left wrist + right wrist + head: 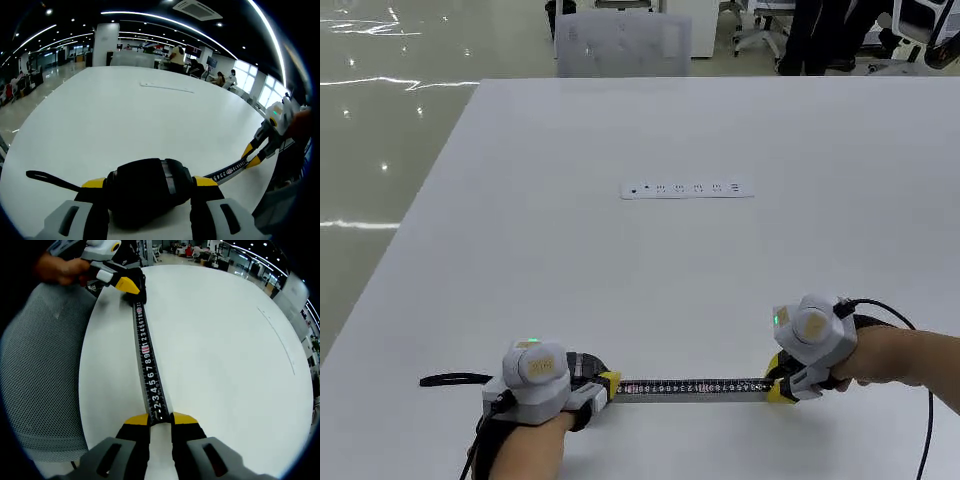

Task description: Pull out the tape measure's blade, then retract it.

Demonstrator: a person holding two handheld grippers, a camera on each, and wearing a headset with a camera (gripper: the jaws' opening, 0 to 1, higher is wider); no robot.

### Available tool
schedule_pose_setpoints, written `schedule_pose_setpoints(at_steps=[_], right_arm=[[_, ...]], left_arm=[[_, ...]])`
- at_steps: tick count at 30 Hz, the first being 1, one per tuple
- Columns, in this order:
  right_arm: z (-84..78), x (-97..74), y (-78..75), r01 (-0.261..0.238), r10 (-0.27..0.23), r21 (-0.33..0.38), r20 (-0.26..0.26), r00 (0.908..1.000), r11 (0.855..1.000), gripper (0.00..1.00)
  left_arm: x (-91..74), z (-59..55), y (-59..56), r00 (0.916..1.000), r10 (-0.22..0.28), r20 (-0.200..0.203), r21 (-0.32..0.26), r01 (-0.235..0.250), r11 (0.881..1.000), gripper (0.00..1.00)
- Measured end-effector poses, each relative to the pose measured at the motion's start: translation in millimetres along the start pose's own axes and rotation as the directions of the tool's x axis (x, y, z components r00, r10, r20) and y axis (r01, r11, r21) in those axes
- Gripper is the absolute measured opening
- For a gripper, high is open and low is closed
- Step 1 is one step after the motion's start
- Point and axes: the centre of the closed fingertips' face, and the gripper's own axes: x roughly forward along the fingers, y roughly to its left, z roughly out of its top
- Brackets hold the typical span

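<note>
The black tape measure case (147, 192) sits clamped between the yellow-tipped jaws of my left gripper (150, 186), near the table's front edge; in the head view the case (588, 370) lies just behind that gripper (605, 385). Its black blade with white numbers (690, 387) runs flat along the table to my right gripper (778, 385), which is shut on the blade's end. In the right gripper view the blade (147, 365) stretches from my right gripper (160, 419) away to the left gripper (131, 286). A black wrist strap (455, 379) trails left from the case.
A white power strip (687, 189) lies mid-table. The white table (650, 270) is wide, with its front edge just below both grippers. A grey mesh chair (45, 375) sits by the table's edge, and another chair (623, 42) stands at the far side.
</note>
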Motion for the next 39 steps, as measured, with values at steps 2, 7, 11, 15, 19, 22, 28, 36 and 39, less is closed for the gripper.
schedule_pose_setpoints(at_steps=[2,7,11,15,19,22,28,36,39], right_arm=[[0.5,0.8,-0.1,0.000,0.000,0.004,0.001,1.0000,1.000,0.14],[1.4,1.4,-1.5,0.000,0.000,0.008,0.003,1.0000,1.000,0.14],[2.9,0.9,-1.2,0.000,0.000,0.012,0.008,1.0000,1.000,0.14],[5.0,2.7,-2.8,-0.005,0.004,0.016,0.017,0.9999,1.000,0.14],[8.5,3.9,-2.4,-0.008,0.008,0.015,0.024,0.9997,1.000,0.14],[10.8,4.5,-2.0,-0.009,0.008,0.013,0.029,0.9995,1.000,0.14],[14.3,6.3,0.1,-0.016,0.015,0.019,0.041,0.9990,1.000,0.14],[21.1,9.2,1.7,-0.020,0.019,0.013,0.052,0.9985,1.000,0.14],[21.8,9.1,2.3,-0.020,0.019,0.016,0.053,0.9984,1.000,0.14]], left_arm=[[0.3,-0.3,-0.2,1.0000,0.001,0.001,0.011,-0.001,1.000,0.62],[0.1,0.2,0.7,1.0000,-0.004,0.003,-0.002,0.004,1.000,0.62],[0.2,0.9,1.2,1.0000,-0.010,0.000,-0.009,0.010,1.000,0.62],[0.2,0.7,1.1,0.9998,-0.019,-0.004,-0.009,0.019,1.000,0.62],[0.2,0.5,0.8,0.9997,-0.025,-0.007,-0.006,0.025,1.000,0.62],[0.2,0.6,0.9,0.9996,-0.026,-0.007,-0.006,0.026,1.000,0.62],[-0.2,0.1,0.4,0.9991,-0.041,-0.012,0.005,0.041,0.999,0.62],[-0.8,-0.3,0.1,0.9989,-0.044,-0.015,0.012,0.044,0.999,0.62],[-0.7,-0.2,0.2,0.9989,-0.044,-0.016,0.014,0.044,0.999,0.61]])
